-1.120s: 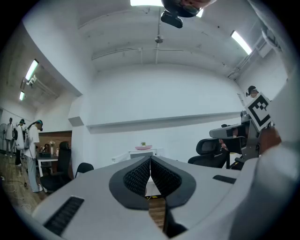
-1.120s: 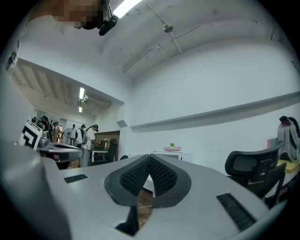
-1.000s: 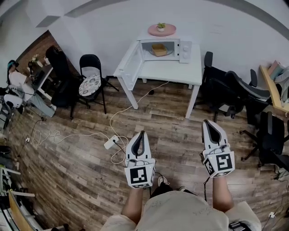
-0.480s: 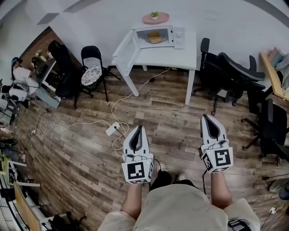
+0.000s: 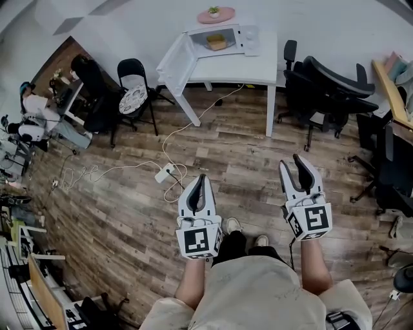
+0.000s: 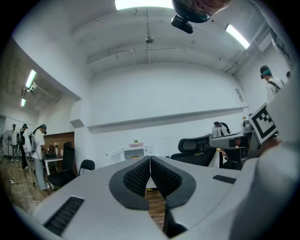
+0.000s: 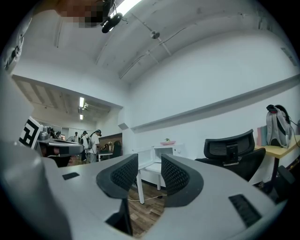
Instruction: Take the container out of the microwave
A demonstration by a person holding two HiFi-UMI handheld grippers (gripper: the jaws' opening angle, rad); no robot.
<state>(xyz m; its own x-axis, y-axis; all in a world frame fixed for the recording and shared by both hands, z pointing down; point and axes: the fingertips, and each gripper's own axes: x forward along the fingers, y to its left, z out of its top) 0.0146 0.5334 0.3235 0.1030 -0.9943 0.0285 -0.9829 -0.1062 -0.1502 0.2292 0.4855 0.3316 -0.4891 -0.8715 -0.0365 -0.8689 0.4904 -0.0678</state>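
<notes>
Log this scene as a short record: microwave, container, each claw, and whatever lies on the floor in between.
microwave: on the white table, door swung open
container: yellowish, inside the microwave, untouched
left claw: jaws together, empty, far from the table
right claw: jaws opening, nothing between them, far from the table
floor: white power strip with cable on wood planks
on top: pink plate with a small plant
</notes>
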